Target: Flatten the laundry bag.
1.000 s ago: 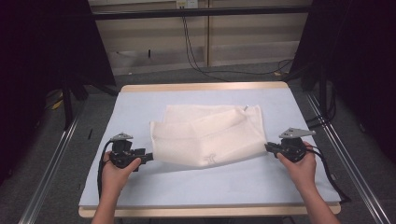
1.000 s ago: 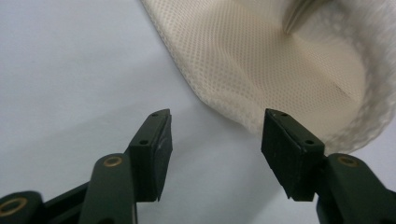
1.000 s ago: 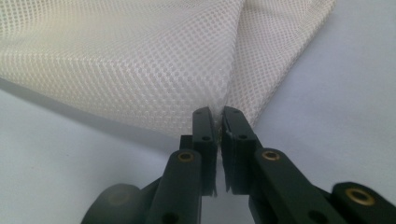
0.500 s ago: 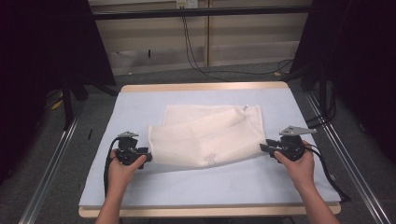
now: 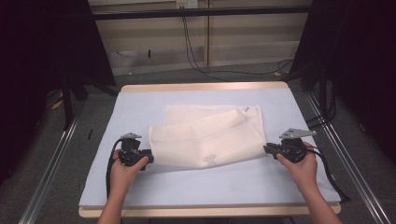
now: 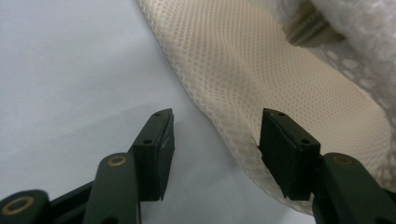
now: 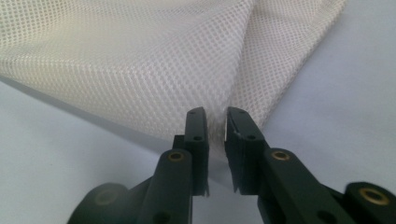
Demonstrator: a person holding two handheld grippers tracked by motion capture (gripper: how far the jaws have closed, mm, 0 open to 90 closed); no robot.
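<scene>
The step looks like folding the mesh cloth on the surface. The right hand-held gripper, jaws just closing, pinches its corner. The left hand-held gripper stands apart at the edge, also closing, and should next clamp there.

Both forearms reach in level from the near edge. The left gripper points right, jaws apart and just closing a little. The right gripper points left, jaws nearly together, just narrowing.
</scene>
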